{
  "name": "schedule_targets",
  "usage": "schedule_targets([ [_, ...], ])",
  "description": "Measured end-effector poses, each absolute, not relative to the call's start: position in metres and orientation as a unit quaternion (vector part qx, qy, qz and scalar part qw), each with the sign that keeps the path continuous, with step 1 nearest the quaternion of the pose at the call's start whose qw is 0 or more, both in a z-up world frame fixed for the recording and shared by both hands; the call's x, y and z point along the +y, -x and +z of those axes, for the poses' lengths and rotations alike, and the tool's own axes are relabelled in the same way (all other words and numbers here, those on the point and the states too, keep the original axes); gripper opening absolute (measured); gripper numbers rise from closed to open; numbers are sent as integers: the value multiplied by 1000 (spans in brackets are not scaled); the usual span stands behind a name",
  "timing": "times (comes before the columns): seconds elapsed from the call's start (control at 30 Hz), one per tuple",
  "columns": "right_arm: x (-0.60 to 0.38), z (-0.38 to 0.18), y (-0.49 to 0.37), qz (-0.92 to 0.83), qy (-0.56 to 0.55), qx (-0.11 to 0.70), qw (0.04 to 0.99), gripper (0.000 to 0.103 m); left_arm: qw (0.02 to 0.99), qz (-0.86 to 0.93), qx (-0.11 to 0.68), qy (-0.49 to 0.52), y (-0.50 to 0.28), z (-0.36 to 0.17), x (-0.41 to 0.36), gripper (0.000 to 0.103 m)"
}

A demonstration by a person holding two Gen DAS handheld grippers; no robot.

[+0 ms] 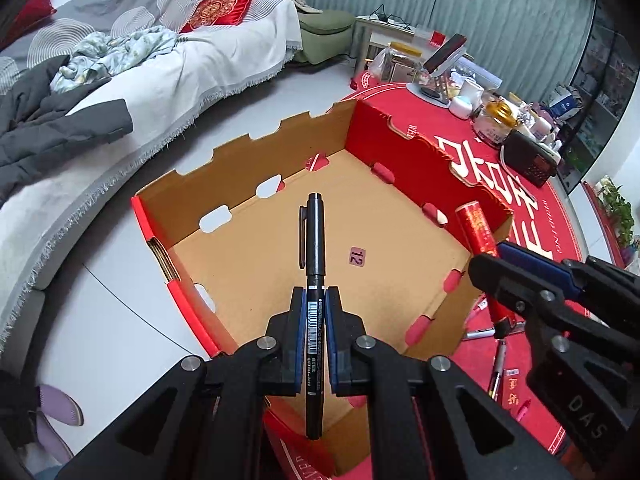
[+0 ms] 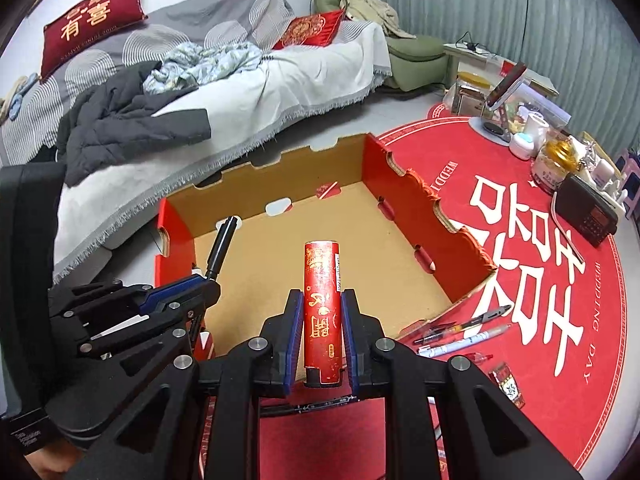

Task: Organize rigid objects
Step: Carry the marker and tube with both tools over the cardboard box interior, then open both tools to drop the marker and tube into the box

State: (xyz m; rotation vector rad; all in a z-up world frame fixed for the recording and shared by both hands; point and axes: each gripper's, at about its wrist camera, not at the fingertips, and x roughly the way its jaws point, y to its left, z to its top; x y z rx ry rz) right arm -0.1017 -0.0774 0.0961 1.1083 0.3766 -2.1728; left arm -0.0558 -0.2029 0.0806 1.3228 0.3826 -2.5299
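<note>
While both grippers hover above the open cardboard box [image 1: 320,208], the left gripper [image 1: 316,312] clamps a black marker [image 1: 314,240] and the right gripper [image 2: 322,312] a red lighter [image 2: 322,300], each pointing lengthwise forward and down into it.

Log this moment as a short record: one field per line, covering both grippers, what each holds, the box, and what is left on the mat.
left gripper: shut on a black marker, held over the box
right gripper: shut on a red lighter, tip pointing toward the box
box: open cardboard tray, red outside, brown inside; nothing visible lying on its floor except a small sticker
red mat: round, white lettering, under the box
left on mat: several pens beside the box's near corner
mat's far edge: jars, a black radio
</note>
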Motion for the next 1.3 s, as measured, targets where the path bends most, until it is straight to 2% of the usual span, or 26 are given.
schedule_targets([
  [0.57,-93,63,139,-820,-460,146,307,20,116,-853,138,-490,90,47,-206,9],
  [1.3,-96,50,152,-814,-474,148,302,20,114,-840,135,-513,101,30,-208,9],
])
